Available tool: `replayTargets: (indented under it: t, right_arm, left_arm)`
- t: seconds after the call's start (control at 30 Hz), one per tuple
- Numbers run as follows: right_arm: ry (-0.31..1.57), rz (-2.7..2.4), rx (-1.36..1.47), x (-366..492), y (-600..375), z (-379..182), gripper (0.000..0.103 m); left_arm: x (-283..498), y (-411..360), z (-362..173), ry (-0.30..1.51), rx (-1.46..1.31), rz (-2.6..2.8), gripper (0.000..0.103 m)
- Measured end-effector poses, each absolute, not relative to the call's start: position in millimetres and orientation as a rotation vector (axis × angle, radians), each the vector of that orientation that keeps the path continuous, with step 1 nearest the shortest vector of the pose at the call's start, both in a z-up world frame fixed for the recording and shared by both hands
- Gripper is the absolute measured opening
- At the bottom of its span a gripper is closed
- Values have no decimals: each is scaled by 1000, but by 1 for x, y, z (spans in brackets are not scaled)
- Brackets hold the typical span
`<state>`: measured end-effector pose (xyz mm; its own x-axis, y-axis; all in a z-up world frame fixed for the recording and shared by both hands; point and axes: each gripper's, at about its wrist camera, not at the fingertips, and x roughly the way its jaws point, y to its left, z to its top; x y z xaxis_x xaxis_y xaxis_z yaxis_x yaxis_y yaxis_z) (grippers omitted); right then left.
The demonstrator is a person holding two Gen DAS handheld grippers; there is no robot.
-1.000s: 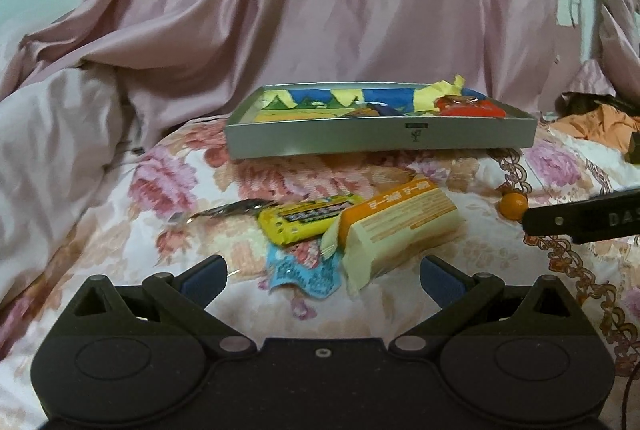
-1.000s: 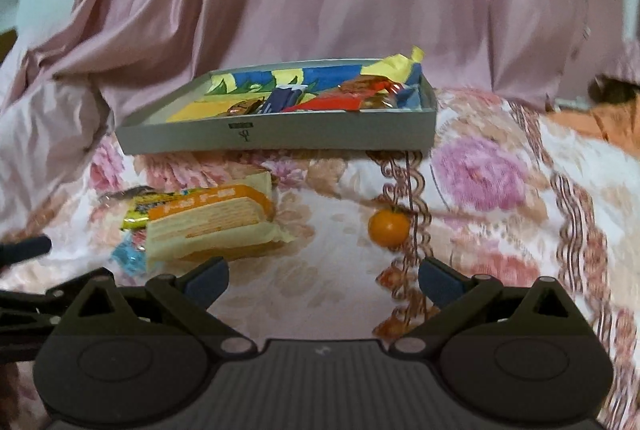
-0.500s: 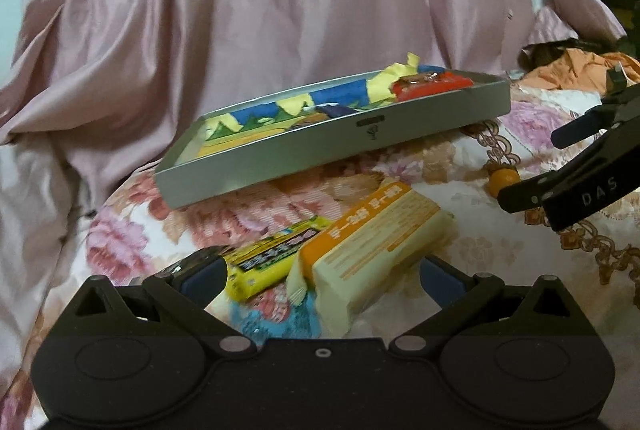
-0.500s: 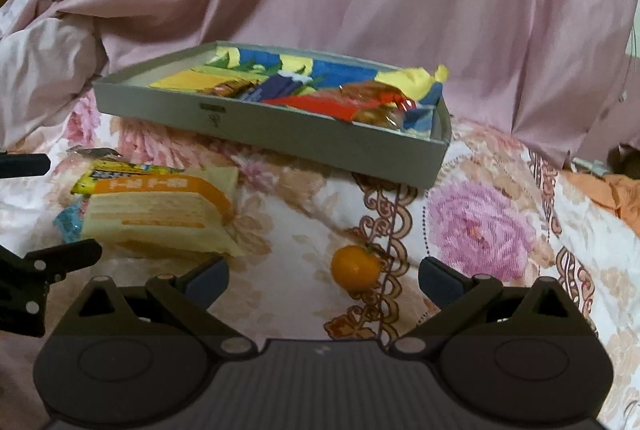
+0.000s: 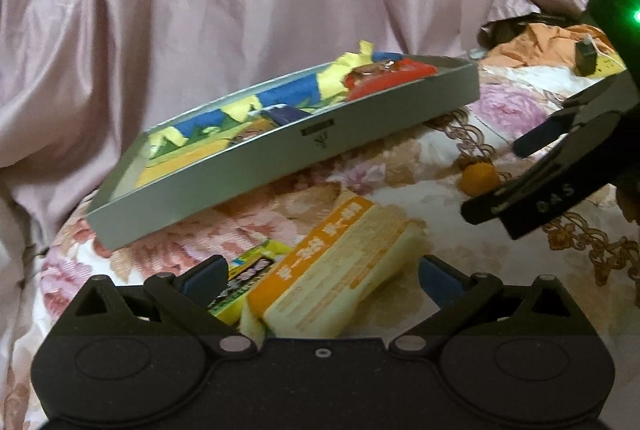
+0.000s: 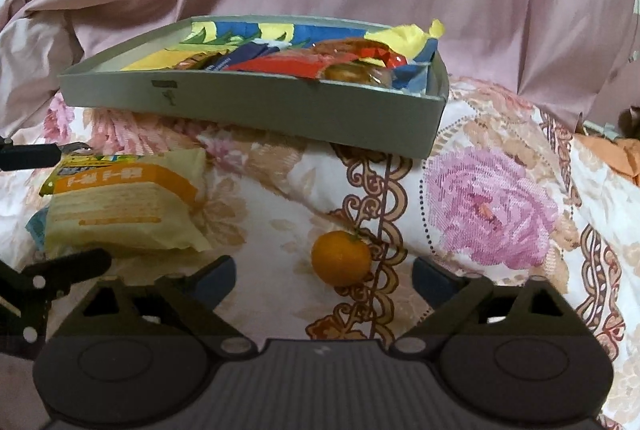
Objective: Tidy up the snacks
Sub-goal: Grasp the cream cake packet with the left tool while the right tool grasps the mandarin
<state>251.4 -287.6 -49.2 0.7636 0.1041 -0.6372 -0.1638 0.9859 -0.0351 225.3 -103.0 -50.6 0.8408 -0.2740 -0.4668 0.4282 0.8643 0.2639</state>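
Observation:
A grey tray (image 5: 280, 166) holding several bright snack wrappers rests on the floral bedspread. In front of it lies an orange-and-cream wafer pack (image 5: 340, 270) between the spread fingers of my open left gripper (image 5: 320, 276), with a yellow bar (image 5: 250, 268) beside it. Whether the fingers touch the pack is unclear. A small orange fruit (image 6: 341, 258) sits just ahead of my open right gripper (image 6: 323, 276), roughly centred between its fingers. The same wafer pack (image 6: 124, 206) and tray (image 6: 260, 110) show in the right wrist view. The right gripper's fingers (image 5: 552, 198) flank the fruit (image 5: 478, 179).
Pink draped fabric (image 5: 240, 10) rises behind the tray. A blue wrapper (image 6: 34, 226) peeks out beside the wafer pack. Orange cloth (image 5: 540, 42) is bunched at the far right. The floral bedspread (image 6: 492, 198) lies soft and uneven.
Both grippers have moved forward and lower. The wafer pack now sits between the left fingers, and the orange fruit is closer to the right fingers. Both stay open.

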Motion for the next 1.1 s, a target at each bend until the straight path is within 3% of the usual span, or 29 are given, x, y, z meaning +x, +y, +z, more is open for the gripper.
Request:
replayTargets:
  t: [0.37, 0.6, 1.1]
  right_arm:
    - [705, 125, -13, 263, -299, -59, 55]
    - [694, 144, -15, 263, -296, -62, 39]
    - [680, 184, -23, 261, -290, -63, 44]
  left_arm:
    - [245, -115, -47, 543, 351, -369, 71]
    - [246, -114, -40, 621, 256, -355, 62]
    - [265, -117, -44, 715, 145, -322, 67]
